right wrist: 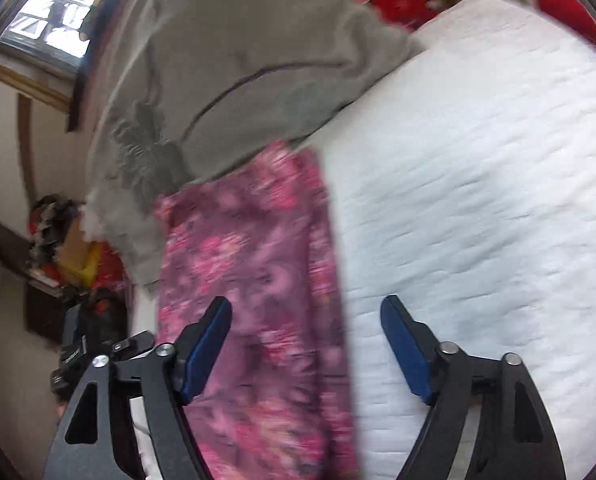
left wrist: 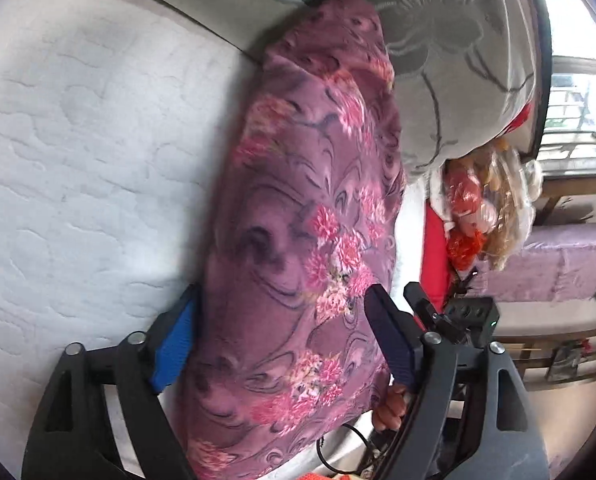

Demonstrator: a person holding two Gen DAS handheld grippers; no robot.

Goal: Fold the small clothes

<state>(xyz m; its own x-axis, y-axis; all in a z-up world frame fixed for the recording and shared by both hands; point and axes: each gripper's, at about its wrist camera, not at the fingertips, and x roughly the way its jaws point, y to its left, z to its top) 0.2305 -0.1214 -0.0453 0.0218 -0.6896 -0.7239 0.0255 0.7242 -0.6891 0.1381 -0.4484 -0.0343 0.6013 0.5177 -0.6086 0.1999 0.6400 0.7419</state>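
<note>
A purple cloth with pink flowers [left wrist: 310, 208] lies in a long folded strip on the white quilted mattress [left wrist: 82, 152]. My left gripper [left wrist: 282, 292] stands open astride its near end. The blue pads [left wrist: 174, 344] flank the strip, and the left one is partly hidden behind the cloth's edge. In the right wrist view the same cloth [right wrist: 254, 280] is blurred. My right gripper [right wrist: 306, 304] is open over its right edge, with one finger above the cloth and the other above the bare mattress [right wrist: 478, 184]. A hand [left wrist: 390, 408] shows just below the left gripper's right finger.
A grey blanket with an embroidered flower [left wrist: 438, 40] lies bunched at the cloth's far end. Beyond the bed edge are red fabric [left wrist: 434, 248], a plastic-wrapped doll [left wrist: 482, 208], a lilac cushioned bench [left wrist: 558, 260] and a window [left wrist: 578, 112].
</note>
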